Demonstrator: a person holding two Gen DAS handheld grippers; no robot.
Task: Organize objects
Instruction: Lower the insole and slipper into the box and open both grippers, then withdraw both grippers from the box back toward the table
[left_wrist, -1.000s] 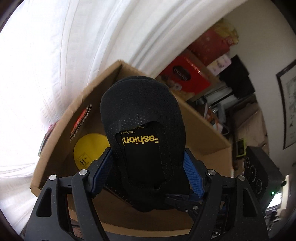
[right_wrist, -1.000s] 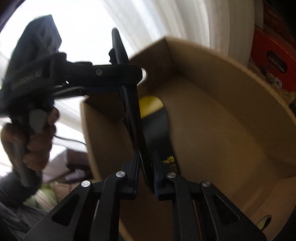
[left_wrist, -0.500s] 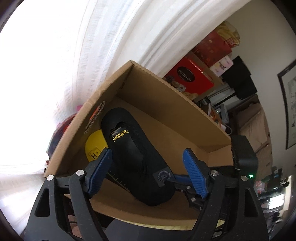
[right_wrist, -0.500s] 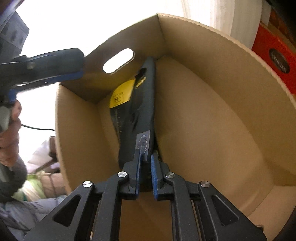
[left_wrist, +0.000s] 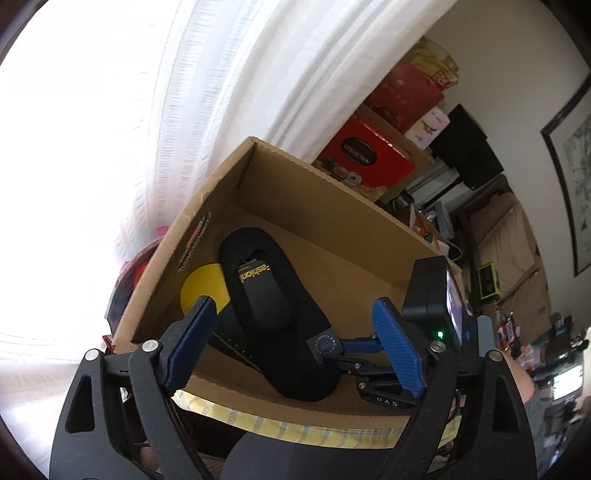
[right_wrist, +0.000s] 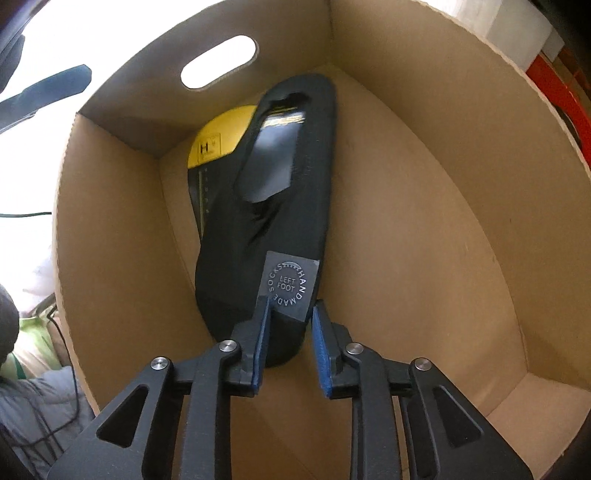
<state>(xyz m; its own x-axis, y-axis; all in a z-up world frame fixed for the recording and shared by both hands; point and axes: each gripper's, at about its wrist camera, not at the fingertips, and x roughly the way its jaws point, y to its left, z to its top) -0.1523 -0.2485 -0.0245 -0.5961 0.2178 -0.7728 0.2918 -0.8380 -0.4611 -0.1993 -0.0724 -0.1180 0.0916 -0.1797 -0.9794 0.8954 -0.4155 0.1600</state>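
A black sock on a card (left_wrist: 280, 310) lies inside an open cardboard box (left_wrist: 332, 206), on top of a yellow-and-black card (left_wrist: 203, 284). It also shows in the right wrist view (right_wrist: 273, 221), with a grey "handmade socks" label (right_wrist: 290, 288) at its near end. My left gripper (left_wrist: 295, 343) is open and empty above the box's near wall. My right gripper (right_wrist: 290, 350) is inside the box, jaws apart around the sock's near end, no longer squeezing it. It shows in the left wrist view (left_wrist: 354, 350) too.
The box (right_wrist: 424, 184) has a handle cut-out (right_wrist: 218, 61) in its far wall. Red gift boxes (left_wrist: 369, 158) are stacked behind it by a white curtain (left_wrist: 258, 74). A framed picture (left_wrist: 576, 155) hangs at the right, with furniture below.
The left gripper let go of the sock and drew back. The right gripper lowered the sock flat into the box and opened its jaws.
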